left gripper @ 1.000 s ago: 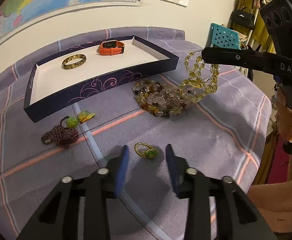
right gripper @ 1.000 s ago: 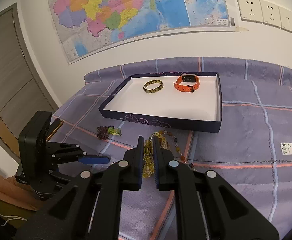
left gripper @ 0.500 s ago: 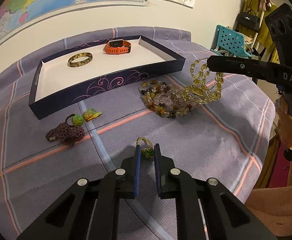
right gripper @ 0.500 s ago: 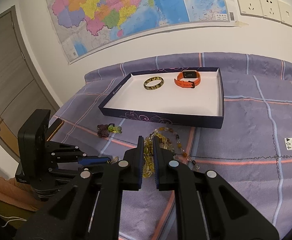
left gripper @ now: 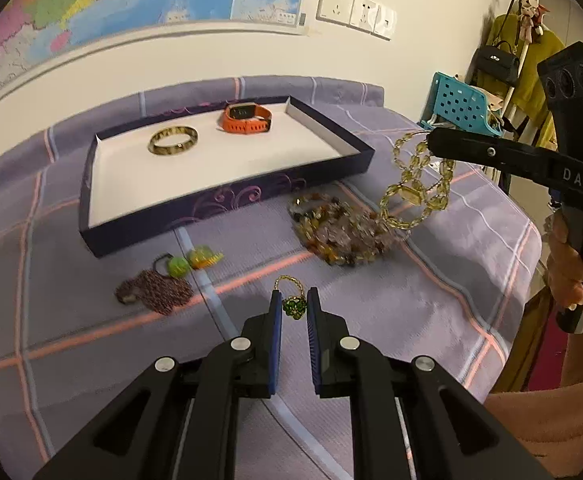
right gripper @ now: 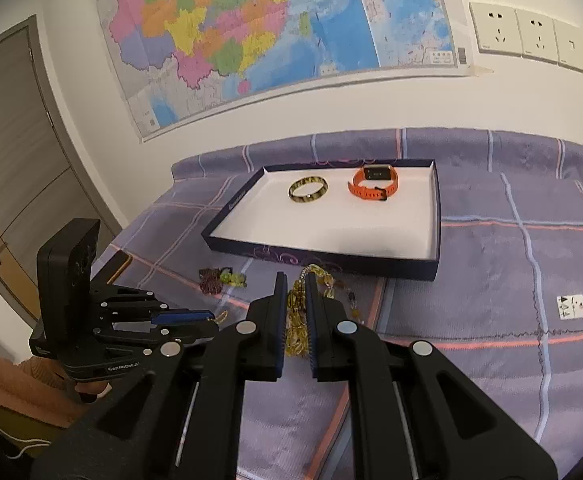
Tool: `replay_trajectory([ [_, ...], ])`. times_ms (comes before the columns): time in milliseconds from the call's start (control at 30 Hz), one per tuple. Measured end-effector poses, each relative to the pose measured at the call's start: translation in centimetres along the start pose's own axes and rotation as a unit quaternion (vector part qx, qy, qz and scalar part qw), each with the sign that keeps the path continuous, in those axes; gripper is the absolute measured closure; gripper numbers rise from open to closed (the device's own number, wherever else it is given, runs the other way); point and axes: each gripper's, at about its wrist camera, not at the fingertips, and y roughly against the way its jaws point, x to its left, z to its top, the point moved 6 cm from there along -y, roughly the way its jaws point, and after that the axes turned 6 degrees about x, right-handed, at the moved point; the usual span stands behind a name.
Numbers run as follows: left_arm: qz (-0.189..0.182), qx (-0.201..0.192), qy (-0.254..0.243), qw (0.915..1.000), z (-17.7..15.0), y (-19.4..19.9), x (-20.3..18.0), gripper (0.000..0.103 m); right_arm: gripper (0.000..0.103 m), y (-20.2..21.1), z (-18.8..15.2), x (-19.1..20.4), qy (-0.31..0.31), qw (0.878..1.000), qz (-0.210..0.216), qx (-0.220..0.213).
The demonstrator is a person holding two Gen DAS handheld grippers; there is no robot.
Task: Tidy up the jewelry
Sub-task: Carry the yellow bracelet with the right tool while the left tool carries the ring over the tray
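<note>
While both claws are already occupied, the relation that matters most is how each load lies from the open box, which sits further back on the purple checked bed, beyond everything still outside it. The left claw is closed down on the small green beaded ring, its blue pads pinching the green ball while the thin gold loop pokes out ahead of the tips; from here the box lies up and to the left, past the dark woven piece and the two green and yellow beads beside it. The right claw is squeezed nearly together on the yellow bead necklace, whose strand hangs in loops below the tips, with its lowest loop apparently still resting on the heap of mixed stone beads. Seen from the right wrist, the box's near wall stands almost straight ahead of that claw and close, so the right hand looks the nearer of the two. Inside the box a mottled bangle and an orange watch lie side by side towards the far wall, leaving the near floor free. A dangling strand would probably need lifting clear of the wall first.
</note>
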Motion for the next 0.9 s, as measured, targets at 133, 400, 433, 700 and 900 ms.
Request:
replay_trajectory([
  [133, 0.008, -0.009, 0.000, 0.9999, 0.7, 0.5, 0.3, 0.092, 0.094, 0.4, 0.9, 0.0, 0.005, 1.000, -0.003, -0.010],
  [400, 0.021, -0.029, 0.011, 0.9993, 3.0, 1.4, 2.0, 0.092, 0.094, 1.0, 3.4, -0.2, 0.017, 0.999, -0.011, -0.030],
  [433, 0.024, -0.032, 0.012, 0.9991, 3.3, 1.6, 2.2, 0.092, 0.094, 1.0, 3.7, -0.2, 0.017, 0.999, -0.012, -0.032],
  [700, 0.034, -0.049, 0.020, 0.9980, 5.4, 2.0, 3.5, 0.092, 0.094, 0.2, 5.8, -1.3, 0.014, 0.999, -0.019, -0.039],
  [900, 0.040, -0.052, 0.024, 0.9976, 6.7, 1.9, 4.4, 0.092, 0.094, -0.8, 6.8, -2.1, 0.009, 0.999, -0.024, -0.037],
])
